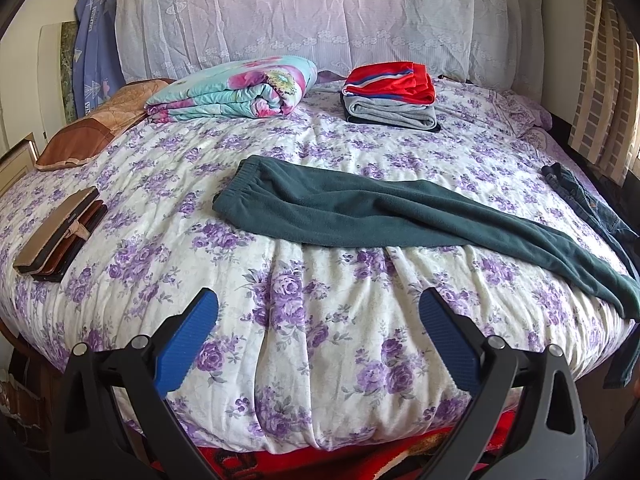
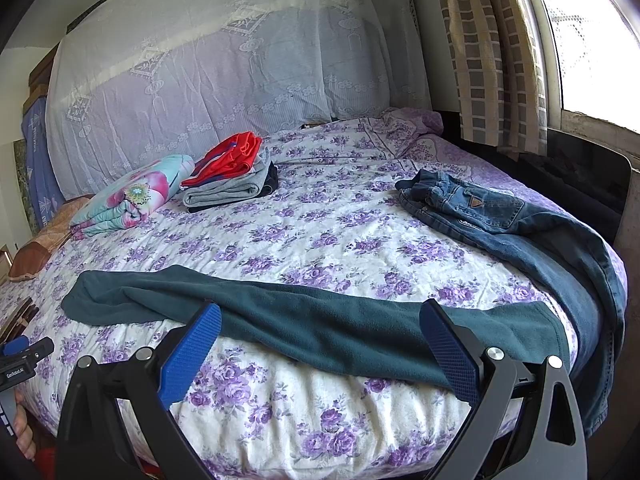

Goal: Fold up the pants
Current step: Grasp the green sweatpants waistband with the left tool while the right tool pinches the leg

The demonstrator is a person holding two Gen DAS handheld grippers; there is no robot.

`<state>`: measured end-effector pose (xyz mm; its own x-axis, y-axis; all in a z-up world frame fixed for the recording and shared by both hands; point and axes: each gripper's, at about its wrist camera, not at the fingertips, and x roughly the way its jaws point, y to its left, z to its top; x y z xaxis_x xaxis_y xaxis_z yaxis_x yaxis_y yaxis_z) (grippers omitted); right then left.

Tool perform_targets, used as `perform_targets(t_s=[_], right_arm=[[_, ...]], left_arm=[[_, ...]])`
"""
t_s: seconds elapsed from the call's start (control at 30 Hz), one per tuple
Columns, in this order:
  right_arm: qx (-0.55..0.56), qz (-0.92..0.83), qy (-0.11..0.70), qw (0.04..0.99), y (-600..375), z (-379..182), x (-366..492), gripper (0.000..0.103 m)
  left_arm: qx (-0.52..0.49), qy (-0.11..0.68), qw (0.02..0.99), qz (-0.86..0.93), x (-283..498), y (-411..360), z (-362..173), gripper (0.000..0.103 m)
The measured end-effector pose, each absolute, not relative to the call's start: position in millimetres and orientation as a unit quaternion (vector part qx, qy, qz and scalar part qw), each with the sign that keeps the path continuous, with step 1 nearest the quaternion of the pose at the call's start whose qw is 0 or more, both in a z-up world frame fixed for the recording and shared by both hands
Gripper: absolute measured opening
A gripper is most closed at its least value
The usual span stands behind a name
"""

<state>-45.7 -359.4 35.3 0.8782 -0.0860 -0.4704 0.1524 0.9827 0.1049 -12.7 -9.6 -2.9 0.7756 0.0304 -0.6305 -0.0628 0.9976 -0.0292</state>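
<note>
Dark green pants (image 1: 384, 216) laid lengthwise across the flowered bed (image 1: 320, 320), waistband left, legs trailing off the right edge. Left claw (image 1: 318, 338) released, blue pads wide apart, hovering before the near edge, grasping nothing. Right claw (image 2: 320, 346) likewise released, just short of the pants. Jeans (image 2: 500, 216) beyond, folded clothes stack (image 2: 232, 176) near the headboard.

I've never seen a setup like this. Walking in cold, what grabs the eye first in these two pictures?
Probably the dark green pants, stretched lengthwise across the near part of the flowered bedspread, with blue jeans draped over the bed's right edge. Next, each view's bottom shows a gripper with blue-padded jaws spread wide and holding nothing: left gripper, right gripper. Farther back sits a neat stack of folded clothes topped in red.
</note>
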Motion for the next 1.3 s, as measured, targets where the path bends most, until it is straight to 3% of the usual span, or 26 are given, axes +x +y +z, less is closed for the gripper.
perform_targets(t_s=[0.2,0.4,0.8,1.2,1.27,1.3], right_arm=[[0.077,-0.05,0.257,0.962,-362,28,-38,0.1],[0.152,0.0,0.333,0.931,-386,4,-18,0.1],[0.173,-0.033,0.377,0.909,-422,-19,-27,0.1],[0.205,-0.065,0.377,0.901,-454,-19,-39,0.1],[0.209,-0.073,0.375,0.9,-460,-17,-43,0.1],[0.211,-0.076,0.373,0.901,-462,-16,-45,0.1]], left_arm=[[-0.039,0.356,0.933,0.023,-4,10,-15,0.098],[-0.2,0.413,0.888,-0.029,18,77,-51,0.098],[-0.31,0.433,0.841,-0.089,109,99,-49,0.098],[-0.322,0.426,0.843,-0.053,178,84,-49,0.098],[-0.321,0.414,0.85,-0.054,184,82,-48,0.091],[-0.318,0.409,0.854,-0.054,187,82,-49,0.064]])
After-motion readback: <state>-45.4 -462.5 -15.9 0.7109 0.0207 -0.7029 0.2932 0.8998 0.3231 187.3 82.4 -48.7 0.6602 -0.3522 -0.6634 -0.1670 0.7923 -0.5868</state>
